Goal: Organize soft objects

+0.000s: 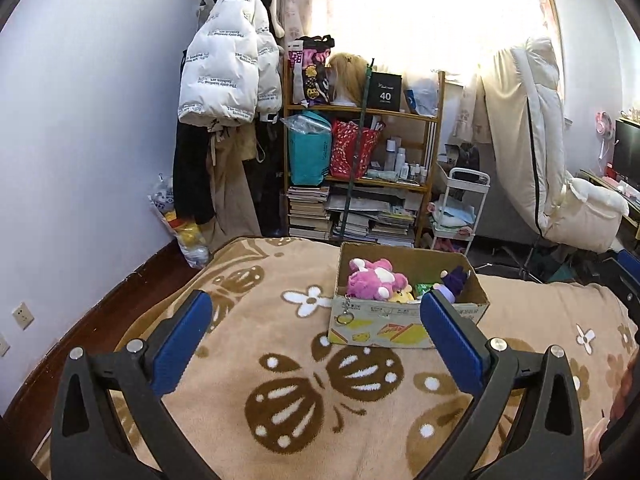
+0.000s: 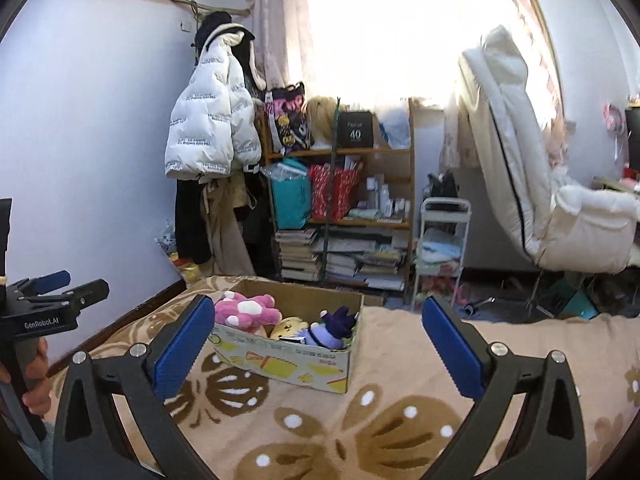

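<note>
An open cardboard box [image 1: 404,330] [image 2: 288,366] sits on the tan butterfly blanket. Inside lie a pink plush [image 1: 374,280] [image 2: 246,312], a yellow plush [image 1: 402,295] [image 2: 289,327] and a purple doll [image 1: 454,282] [image 2: 334,328]. A keyring [image 1: 345,316] hangs over the box's front wall. My left gripper [image 1: 316,320] is open and empty, hovering in front of the box. My right gripper [image 2: 318,326] is open and empty too, with the box between and beyond its blue pads [image 2: 182,350]. In the right wrist view the left gripper [image 2: 60,282] shows at the far left, held by a hand [image 2: 36,380].
The blanket [image 1: 280,360] covers the bed. Beyond its far edge stand a wooden shelf [image 1: 360,148] with bags and books, a coat rack with a white puffer jacket [image 1: 228,52], a small white cart [image 1: 460,208] and a padded chair [image 1: 560,160].
</note>
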The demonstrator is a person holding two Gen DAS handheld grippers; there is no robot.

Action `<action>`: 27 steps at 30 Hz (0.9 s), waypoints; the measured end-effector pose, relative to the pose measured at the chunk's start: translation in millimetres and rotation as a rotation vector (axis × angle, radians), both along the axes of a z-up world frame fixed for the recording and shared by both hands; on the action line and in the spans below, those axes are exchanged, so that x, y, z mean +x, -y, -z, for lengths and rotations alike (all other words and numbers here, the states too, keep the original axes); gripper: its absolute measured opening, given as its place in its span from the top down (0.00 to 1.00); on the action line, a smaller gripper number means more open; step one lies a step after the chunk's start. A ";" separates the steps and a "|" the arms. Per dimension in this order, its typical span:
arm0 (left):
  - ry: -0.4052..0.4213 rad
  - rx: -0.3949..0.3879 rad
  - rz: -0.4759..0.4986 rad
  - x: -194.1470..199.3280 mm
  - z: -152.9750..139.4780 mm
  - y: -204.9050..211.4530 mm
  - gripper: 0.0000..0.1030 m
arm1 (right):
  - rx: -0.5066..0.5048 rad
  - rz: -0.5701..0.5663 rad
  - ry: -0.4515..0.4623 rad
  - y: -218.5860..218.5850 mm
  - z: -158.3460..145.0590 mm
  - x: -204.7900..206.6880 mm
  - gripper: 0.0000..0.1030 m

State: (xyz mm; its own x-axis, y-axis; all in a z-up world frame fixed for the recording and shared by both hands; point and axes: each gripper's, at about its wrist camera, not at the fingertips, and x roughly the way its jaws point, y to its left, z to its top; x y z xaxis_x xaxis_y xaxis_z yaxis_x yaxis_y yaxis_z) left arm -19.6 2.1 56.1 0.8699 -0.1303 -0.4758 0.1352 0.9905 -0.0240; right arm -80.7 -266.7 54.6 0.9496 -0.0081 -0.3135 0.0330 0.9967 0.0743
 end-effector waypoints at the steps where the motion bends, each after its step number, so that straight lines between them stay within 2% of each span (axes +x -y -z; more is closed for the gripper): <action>1: 0.009 0.002 0.003 -2.4 2.5 -0.2 0.01 | 0.006 0.002 0.005 0.6 2.4 -2.3 0.00; 5: 0.054 0.008 -0.007 -9.2 11.4 -1.2 0.01 | 0.003 0.018 0.018 2.7 14.1 -11.8 0.00; 11: 0.067 0.006 -0.031 -3.3 23.4 -2.7 0.01 | -0.004 0.044 0.014 8.9 31.2 -15.4 0.00; 19: 0.026 0.062 0.007 6.7 41.5 14.5 0.01 | 0.000 0.053 0.014 13.8 42.1 -13.4 0.00; 27: -0.008 0.059 0.008 11.7 49.4 14.9 0.01 | 0.008 0.066 -0.005 17.3 50.0 -7.8 0.00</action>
State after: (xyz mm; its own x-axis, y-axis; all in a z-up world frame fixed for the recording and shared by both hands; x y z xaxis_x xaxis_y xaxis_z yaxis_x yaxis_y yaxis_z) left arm -7.9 -12.8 6.6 0.8648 -0.1088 -0.4901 0.1434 0.9891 0.0335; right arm -88.5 -284.0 4.6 0.9456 -0.0678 -0.3182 0.0986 0.9918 0.0819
